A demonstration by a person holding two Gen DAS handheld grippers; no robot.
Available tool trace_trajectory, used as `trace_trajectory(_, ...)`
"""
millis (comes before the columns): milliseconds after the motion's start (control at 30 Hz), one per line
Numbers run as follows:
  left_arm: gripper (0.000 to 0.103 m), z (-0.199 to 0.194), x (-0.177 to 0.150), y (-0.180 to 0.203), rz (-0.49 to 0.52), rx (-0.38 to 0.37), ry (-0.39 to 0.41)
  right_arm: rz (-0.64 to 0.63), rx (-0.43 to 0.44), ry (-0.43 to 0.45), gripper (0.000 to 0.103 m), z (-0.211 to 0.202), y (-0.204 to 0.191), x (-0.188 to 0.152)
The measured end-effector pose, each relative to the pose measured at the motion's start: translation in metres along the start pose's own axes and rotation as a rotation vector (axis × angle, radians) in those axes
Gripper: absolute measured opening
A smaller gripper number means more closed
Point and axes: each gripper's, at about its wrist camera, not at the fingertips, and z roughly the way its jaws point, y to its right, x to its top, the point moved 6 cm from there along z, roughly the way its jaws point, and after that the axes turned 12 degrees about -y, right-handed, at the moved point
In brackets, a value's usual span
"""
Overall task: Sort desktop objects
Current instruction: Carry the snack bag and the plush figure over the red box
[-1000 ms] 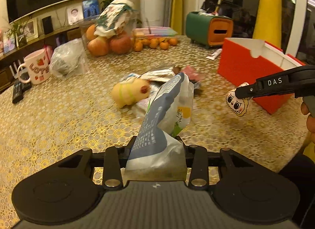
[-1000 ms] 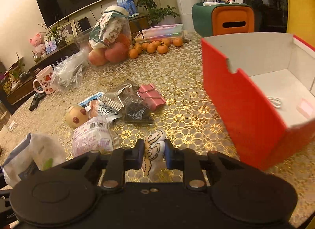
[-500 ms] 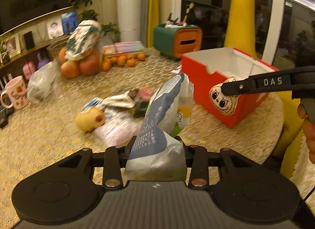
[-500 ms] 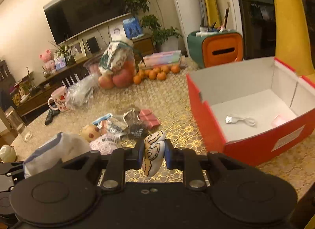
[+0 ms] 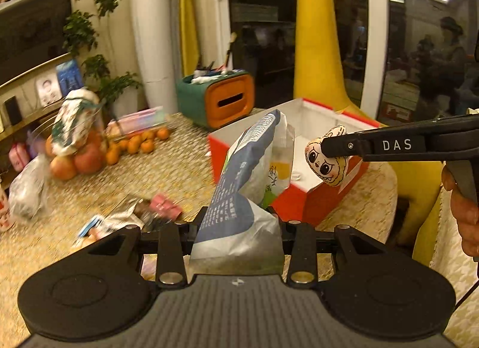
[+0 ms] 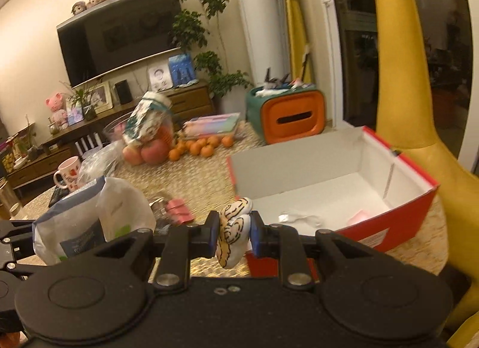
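Both claws are full. Left gripper (image 5: pixel 238 228) squeezes a gray and white snack bag (image 5: pixel 248 180) that sticks up tall between its fingers. Right gripper (image 6: pixel 232 232) is pinched tight on a little cartoon-face toy (image 6: pixel 233 229), which hangs down between the blue pads (image 6: pixel 254 232).

Just past both claws sits a red box (image 6: pixel 404 213) with white inside and no lid. A white cable (image 6: pixel 299 217) and a small pink thing (image 6: pixel 360 217) lie on its floor. From the left camera, the tall bag hides part of the box's near wall.

On the gold patterned table (image 6: pixel 203 180) a pink packet (image 6: pixel 179 212) and some shiny wrappers (image 5: pixel 128 217) lie in a blurry pile. Farther back are apples (image 6: pixel 149 152), small oranges (image 6: pixel 203 146), a mug (image 6: pixel 68 172) and a green and orange bin (image 6: pixel 289 114).

Both claws point a bit downward, side by side, the toy near the box's front corner. A hand (image 5: pixel 464 207) grips the right claw's handle at the edge of the left camera's picture.
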Motion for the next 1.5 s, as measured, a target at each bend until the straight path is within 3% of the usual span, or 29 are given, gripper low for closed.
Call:
trace_trajectory(367,0.037,0.029,0.052,0.044,0.122,-0.015,-0.01,0.013,-0.082,0.024,0.02,-0.003,0.058,0.017)
trace_trajectory(700,0.037,0.083,0.095,0.063,0.143,-0.064,-0.122,0.038,-0.138,-0.003,0.02,0.024,0.104,0.03)
trace_trajectory(933,0.037,0.122,0.108,0.077,0.195,-0.057,-0.195,0.021,-0.171,-0.034,0.02,0.052,0.122,0.042)
trace_trajectory(1100,0.037,0.154,0.115,0.082,0.209,-0.053,-0.28,0.063,-0.129,-0.078,0.02,0.075,0.14,0.05)
trace_trajectory(1267,0.037,0.185,0.117,0.077,0.157,-0.071,-0.36,0.07,-0.145,-0.129,0.02,0.099,0.153,0.058)
trace_trajectory(1500,0.037,0.213,0.115,0.078,0.169,-0.071,-0.436,0.015,-0.146,-0.224,0.02,0.135,0.154,0.065)
